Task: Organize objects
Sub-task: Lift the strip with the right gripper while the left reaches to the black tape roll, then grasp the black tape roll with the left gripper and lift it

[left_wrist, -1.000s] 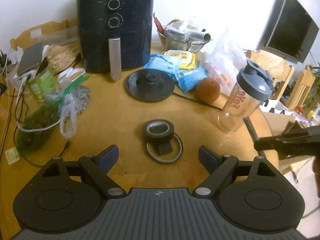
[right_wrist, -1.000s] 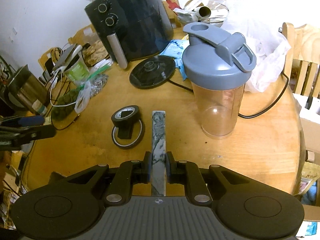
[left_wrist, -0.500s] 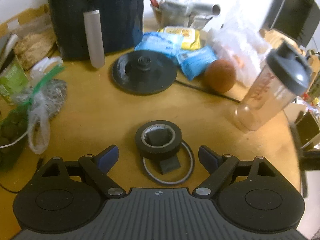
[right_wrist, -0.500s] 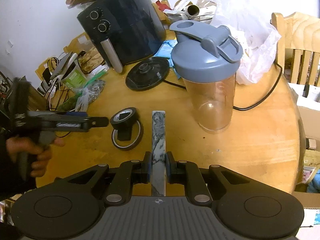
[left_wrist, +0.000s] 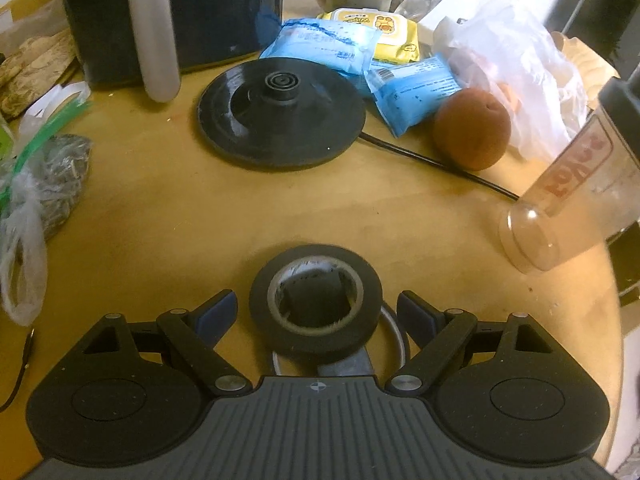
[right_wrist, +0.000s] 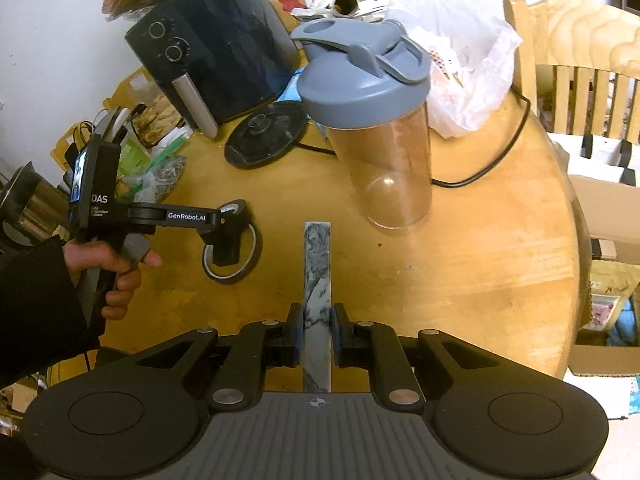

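I have the left gripper (left_wrist: 316,312) with its fingers (left_wrist: 218,312) spread wide on either side of the black tape roll (left_wrist: 316,304), not touching it; the roll leans on a thin ring (right_wrist: 232,256) on the bench (left_wrist: 240,208); my right gripper (right_wrist: 318,332) has its fingers clamped on a marbled strip (right_wrist: 318,264), held above the bench near the shaker bottle (right_wrist: 380,128).

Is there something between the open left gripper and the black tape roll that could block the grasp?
Nothing visible. The left gripper is open, with the black tape roll between its fingers and a gap on each side. The roll rests on a thinner ring.
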